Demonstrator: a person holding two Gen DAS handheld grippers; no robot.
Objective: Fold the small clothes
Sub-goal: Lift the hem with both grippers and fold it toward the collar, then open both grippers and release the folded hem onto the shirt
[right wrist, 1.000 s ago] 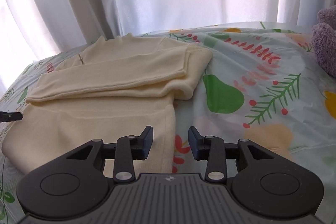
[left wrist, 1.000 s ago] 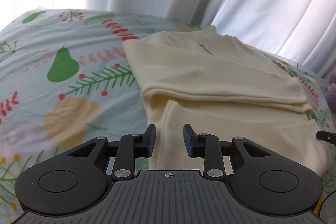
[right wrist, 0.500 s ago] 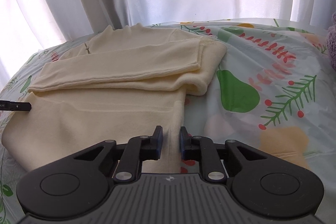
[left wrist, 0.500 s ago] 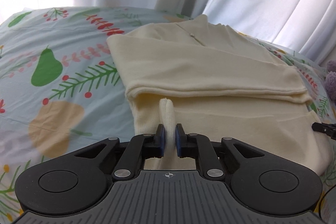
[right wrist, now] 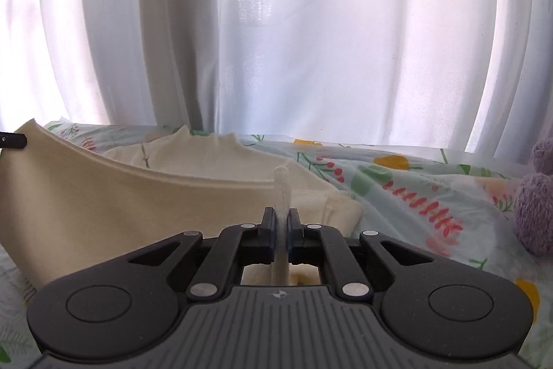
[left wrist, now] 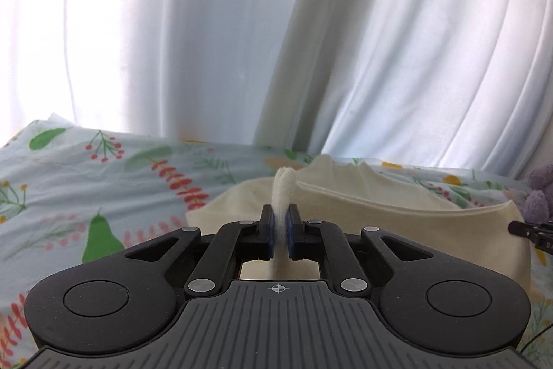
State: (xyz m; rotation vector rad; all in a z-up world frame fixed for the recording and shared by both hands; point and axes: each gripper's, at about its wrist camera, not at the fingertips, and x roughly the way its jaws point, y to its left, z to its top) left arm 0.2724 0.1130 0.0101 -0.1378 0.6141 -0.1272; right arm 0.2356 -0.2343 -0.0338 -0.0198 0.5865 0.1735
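Note:
A cream knit garment (left wrist: pixel 397 223) lies on a fruit-and-leaf print bedsheet (left wrist: pixel 103 182), its sleeves folded across the body. My left gripper (left wrist: pixel 280 213) is shut on one corner of its near hem, and a tuft of fabric sticks up between the pads. My right gripper (right wrist: pixel 282 217) is shut on the other hem corner of the garment (right wrist: pixel 103 196). The hem is lifted off the bed and stretched between the two grippers, hanging like a curved wall. The collar end still rests on the bed beyond.
White curtains (right wrist: pixel 276 40) hang right behind the bed. A purple plush toy (right wrist: pixel 535 203) sits at the right edge; it also shows in the left wrist view (left wrist: pixel 539 199). Patterned sheet (right wrist: pixel 414 196) stretches to the right of the garment.
Both grippers went from open to shut on the hem corners, then rose with the hem. The views now tilt up toward the curtains.

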